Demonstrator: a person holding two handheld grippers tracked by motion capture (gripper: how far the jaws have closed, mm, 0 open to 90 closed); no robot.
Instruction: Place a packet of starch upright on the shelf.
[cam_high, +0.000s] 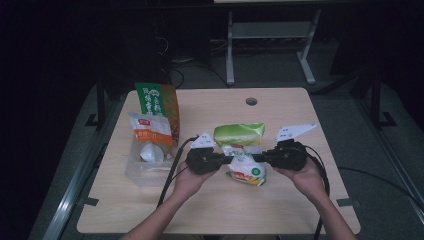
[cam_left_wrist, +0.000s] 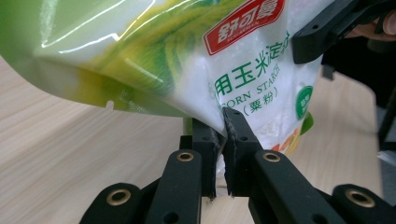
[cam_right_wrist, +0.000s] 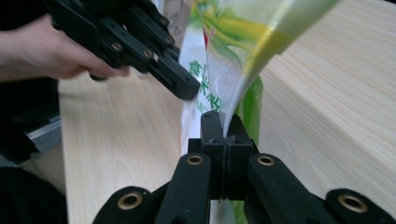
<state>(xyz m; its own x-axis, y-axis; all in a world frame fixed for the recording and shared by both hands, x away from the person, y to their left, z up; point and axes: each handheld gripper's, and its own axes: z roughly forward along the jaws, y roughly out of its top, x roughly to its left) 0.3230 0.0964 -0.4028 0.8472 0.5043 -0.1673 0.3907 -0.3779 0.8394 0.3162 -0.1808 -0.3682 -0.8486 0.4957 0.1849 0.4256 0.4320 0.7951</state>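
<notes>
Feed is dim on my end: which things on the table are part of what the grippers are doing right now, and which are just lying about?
In the job:
corn starch bag
left gripper, shut on the bag's edge
right gripper, shut on its other edge

Lying about:
green packet behind the bag
clear tub holding a white pouch
green and orange bag

The corn starch bag (cam_left_wrist: 243, 70) is cut off by the left gripper view's top edge.

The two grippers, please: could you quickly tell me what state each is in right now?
Left gripper: closed on the edge of the white-and-green plastic corn starch bag.
Right gripper: closed on the same bag's other edge.
</notes>
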